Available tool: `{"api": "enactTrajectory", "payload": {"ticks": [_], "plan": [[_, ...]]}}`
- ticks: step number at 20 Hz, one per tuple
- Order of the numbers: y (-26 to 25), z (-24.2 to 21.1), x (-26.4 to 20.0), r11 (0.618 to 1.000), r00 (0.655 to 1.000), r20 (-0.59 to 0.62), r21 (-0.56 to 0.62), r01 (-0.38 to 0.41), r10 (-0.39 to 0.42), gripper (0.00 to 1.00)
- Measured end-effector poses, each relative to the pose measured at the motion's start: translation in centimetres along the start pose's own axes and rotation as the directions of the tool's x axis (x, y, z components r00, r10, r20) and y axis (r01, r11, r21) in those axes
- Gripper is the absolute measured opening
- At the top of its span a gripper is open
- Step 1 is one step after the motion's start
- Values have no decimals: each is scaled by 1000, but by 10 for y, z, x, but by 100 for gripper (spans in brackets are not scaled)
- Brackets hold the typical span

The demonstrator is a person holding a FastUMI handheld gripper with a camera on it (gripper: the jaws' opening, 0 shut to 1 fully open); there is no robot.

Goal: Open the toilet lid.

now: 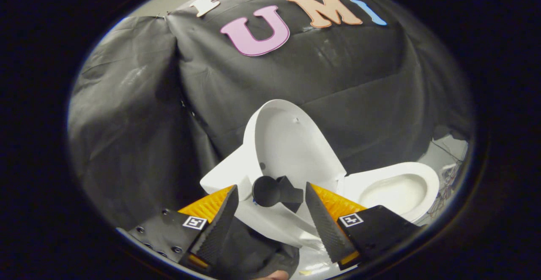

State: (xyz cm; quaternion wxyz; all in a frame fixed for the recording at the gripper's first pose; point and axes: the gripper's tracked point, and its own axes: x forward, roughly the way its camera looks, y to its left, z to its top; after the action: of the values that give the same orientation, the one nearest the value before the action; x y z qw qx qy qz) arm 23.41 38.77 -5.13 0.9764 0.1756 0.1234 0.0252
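Where the fingers stand spread apart, gripping nothing, sits a dark knob between the tips, untouched. Just beyond, raised upright: the toilet lid. Beyond the right finger, the open toilet bowl. Behind all, the black cloth wall.
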Motion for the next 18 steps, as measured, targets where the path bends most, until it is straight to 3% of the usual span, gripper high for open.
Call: {"api": "enactTrajectory", "payload": {"ticks": [9, 18], "plan": [[-27, 11, -23, 998, 999, 38, -68, -8, 11, 98], [-103, 50, -79, 992, 990, 111, -82, 94, -85, 98]]}}
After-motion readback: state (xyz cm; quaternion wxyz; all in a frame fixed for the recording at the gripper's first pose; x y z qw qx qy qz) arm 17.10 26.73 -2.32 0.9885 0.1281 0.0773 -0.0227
